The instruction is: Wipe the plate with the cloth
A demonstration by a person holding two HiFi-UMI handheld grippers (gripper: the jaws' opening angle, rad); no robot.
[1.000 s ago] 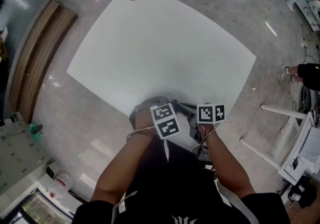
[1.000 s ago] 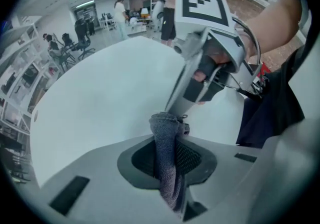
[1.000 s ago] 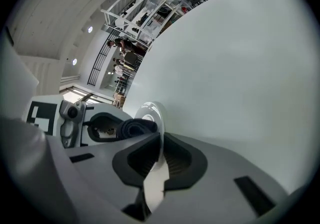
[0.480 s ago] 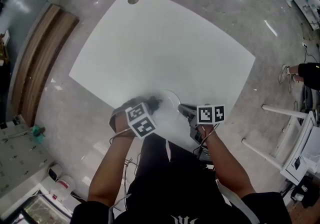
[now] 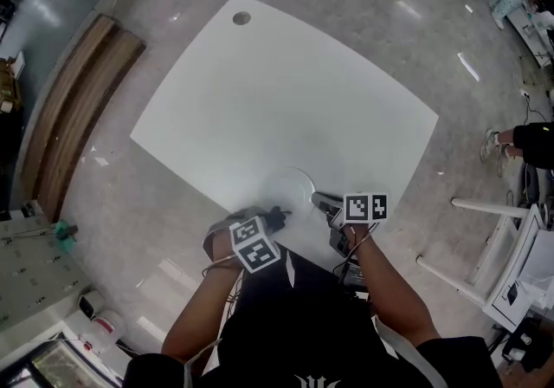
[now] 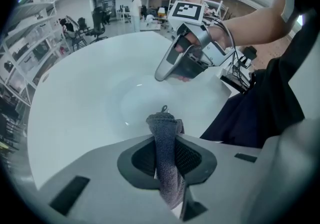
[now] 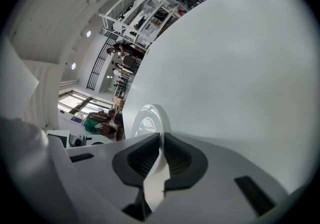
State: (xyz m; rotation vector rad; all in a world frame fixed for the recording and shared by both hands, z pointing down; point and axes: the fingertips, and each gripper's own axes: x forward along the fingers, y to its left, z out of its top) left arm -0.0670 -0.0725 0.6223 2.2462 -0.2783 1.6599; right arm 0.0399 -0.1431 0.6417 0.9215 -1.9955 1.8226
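At the near edge of a large white table [image 5: 286,92], close to the person's body, a pale plate [image 5: 292,185] lies flat or nearly flat. The right tool [image 5: 322,200] is clamped on the plate's right rim, a thin edge pinched between its pads. The left tool [image 6: 162,155] is clenched on a grey cloth [image 6: 165,138], whose bunched end pokes out towards the plate's near left side; whether it touches the plate cannot be told. The main risk is the thin rim slipping from the right tool's pinch if the cloth presses hard or drags sideways, so the plate tips or skids. A stroke pulled towards the person could carry the plate over the table's near edge, which lies just beside it. Far and left of the plate the table is bare and wide, with ample room for strokes in those directions.
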